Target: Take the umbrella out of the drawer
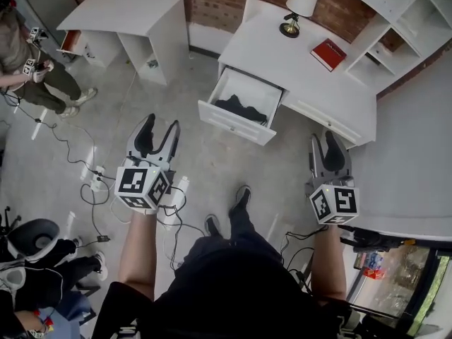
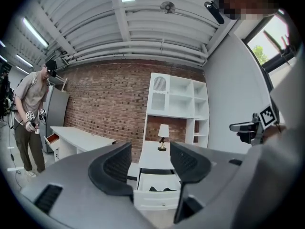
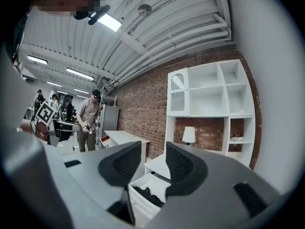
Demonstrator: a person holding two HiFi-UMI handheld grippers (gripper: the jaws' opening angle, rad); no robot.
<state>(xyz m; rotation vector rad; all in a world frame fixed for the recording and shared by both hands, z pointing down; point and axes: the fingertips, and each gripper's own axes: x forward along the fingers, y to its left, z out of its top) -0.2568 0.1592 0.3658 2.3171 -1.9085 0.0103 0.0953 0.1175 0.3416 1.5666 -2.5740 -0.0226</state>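
Open drawer (image 1: 234, 123) holds umbrella (image 1: 241, 107), well beyond left tool (image 1: 162, 122), right tool (image 1: 322, 137).

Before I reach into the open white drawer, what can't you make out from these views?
- Black crumpled umbrella, head view: too small to tell handle from tip.
- Same umbrella, left gripper view: only its top shows over the white drawer front.
- Its far end, right gripper view: behind a jaw of the right gripper.
- Drawer's back part, head view: hidden under the white desk top.
- Flat red book, head view: cover print too small.
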